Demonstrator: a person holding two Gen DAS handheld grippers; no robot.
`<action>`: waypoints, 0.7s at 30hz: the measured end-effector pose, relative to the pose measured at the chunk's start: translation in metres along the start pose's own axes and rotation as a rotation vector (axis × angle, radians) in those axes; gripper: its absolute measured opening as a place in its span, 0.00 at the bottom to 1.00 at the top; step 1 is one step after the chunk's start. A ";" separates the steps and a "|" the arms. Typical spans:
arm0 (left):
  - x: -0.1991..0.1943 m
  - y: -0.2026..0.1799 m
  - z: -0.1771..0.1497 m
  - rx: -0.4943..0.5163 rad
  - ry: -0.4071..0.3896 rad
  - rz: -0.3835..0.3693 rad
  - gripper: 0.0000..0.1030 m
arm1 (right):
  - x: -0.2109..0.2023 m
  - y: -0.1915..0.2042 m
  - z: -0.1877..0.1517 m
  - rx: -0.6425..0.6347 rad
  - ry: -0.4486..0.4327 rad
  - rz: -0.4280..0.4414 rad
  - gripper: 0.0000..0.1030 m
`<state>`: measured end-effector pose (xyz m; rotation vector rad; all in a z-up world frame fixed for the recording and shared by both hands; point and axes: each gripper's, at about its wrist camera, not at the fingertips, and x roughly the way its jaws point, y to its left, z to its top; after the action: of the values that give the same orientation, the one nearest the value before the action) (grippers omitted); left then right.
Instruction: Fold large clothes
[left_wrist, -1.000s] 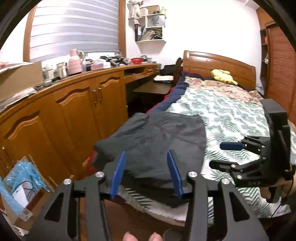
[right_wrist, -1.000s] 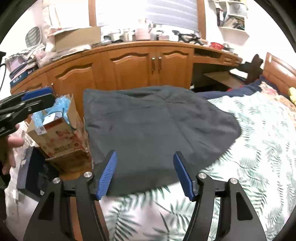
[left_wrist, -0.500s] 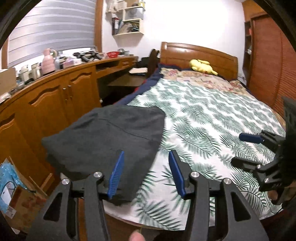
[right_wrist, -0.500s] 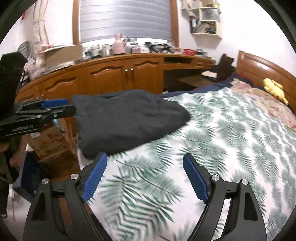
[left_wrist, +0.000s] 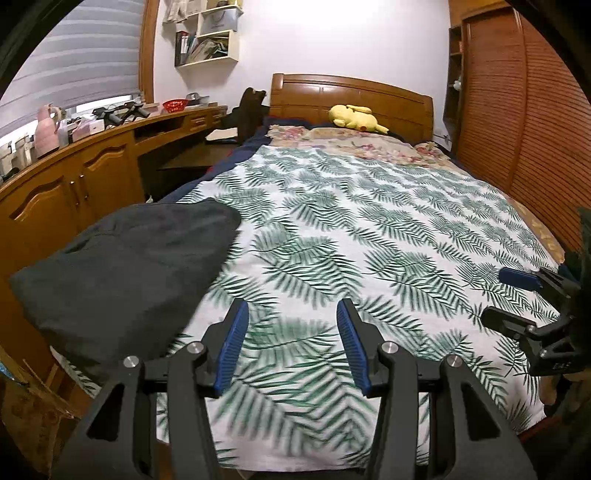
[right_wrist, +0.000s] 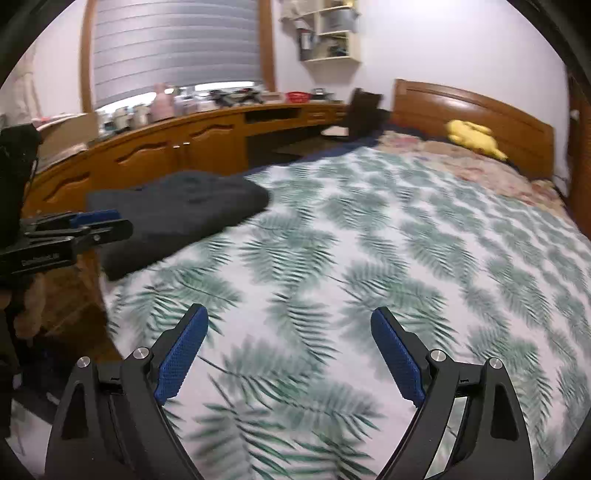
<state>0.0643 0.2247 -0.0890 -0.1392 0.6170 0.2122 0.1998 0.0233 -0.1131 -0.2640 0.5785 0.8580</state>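
A folded dark grey garment (left_wrist: 122, 266) lies on the near left corner of the bed, on the white bedspread printed with green palm leaves (left_wrist: 369, 236), with one edge reaching the mattress side beside the long wooden cabinet run (left_wrist: 70, 192).

The left hand-held gripper (left_wrist: 291, 343) hovers over bare bedspread just to the right of the garment, its blue pads (left_wrist: 232, 343) about half apart with nothing between them. The right hand-held gripper (right_wrist: 288, 350) hangs over the leaf print further toward the middle of the bed, well clear of the garment; its jaws are opening, already wide, and they hold nothing.

Nothing lies on the stretch of bedspread ahead of either gripper. At the far end, a yellow plush toy (left_wrist: 354, 116) rests against the curved wooden headboard (left_wrist: 351, 96), above a floral pillow area (left_wrist: 354, 142).

The cabinet top serves as a cluttered table: a pink jug (left_wrist: 46, 127), a small red basket (left_wrist: 175, 105) whose contents I cannot make out, and dark tools. A white wall shelf (left_wrist: 207, 37) holds books and papers.
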 end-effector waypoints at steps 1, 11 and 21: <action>0.001 -0.009 0.000 0.003 -0.002 -0.010 0.48 | -0.006 -0.006 -0.005 0.013 -0.004 -0.014 0.89; -0.007 -0.078 -0.011 0.057 0.028 -0.096 0.48 | -0.087 -0.054 -0.039 0.126 -0.065 -0.153 0.89; -0.040 -0.129 -0.008 0.101 -0.008 -0.168 0.48 | -0.167 -0.074 -0.062 0.199 -0.106 -0.244 0.90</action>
<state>0.0588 0.0922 -0.0635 -0.0923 0.6036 0.0187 0.1486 -0.1568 -0.0681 -0.1040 0.5165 0.5699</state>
